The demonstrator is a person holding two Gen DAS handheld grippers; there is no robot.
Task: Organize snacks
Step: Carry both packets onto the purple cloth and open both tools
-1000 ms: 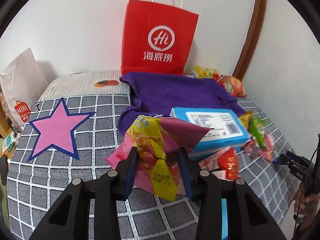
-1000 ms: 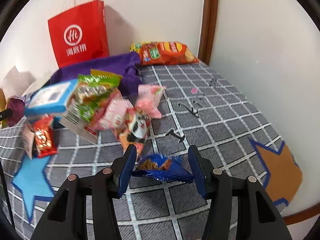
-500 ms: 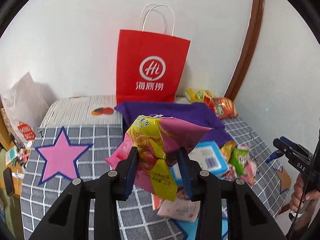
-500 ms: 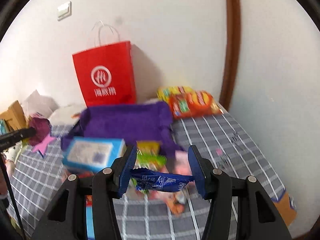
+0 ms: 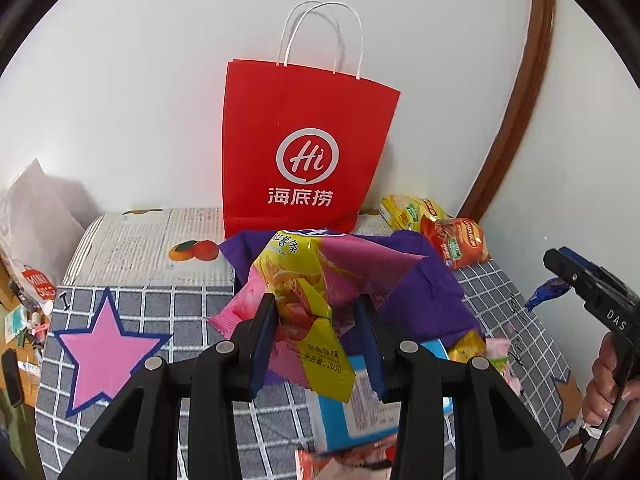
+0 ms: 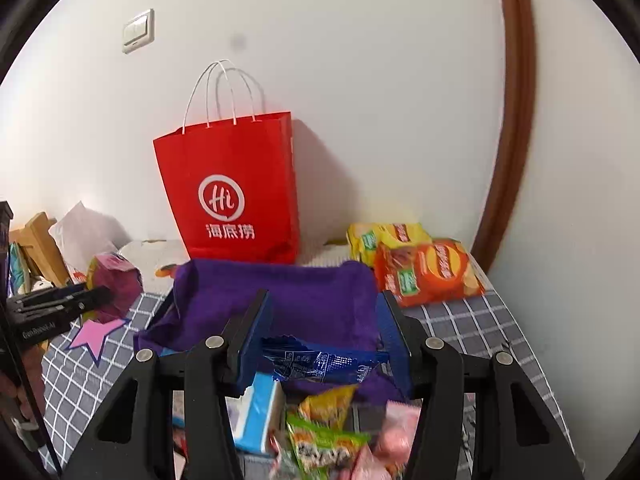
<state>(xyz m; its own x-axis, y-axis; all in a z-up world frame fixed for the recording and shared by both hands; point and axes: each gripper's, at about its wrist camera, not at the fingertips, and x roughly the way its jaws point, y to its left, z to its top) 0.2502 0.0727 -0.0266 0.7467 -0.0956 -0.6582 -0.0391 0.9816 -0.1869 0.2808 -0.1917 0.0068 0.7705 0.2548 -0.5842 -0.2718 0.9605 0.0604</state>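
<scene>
Your left gripper (image 5: 316,332) is clamped on one pink-and-yellow foil snack packet (image 5: 308,284); your right gripper (image 6: 324,344) is clamped on one blue foil snack packet (image 6: 320,360). Both hang above the purple cloth (image 6: 304,296), before one red paper bag (image 6: 236,196). Two crisp bags (image 6: 424,268) lie beside it; the loose snacks (image 6: 332,440) below are blurred.

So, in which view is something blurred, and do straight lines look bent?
Right wrist view: the snack pile at the bottom edge is smeared, while the red bag is sharp and casts a soft shadow on the wall. Left wrist view: mostly sharp; the brown door frame curves strongly from fisheye distortion, as in the other view.
</scene>
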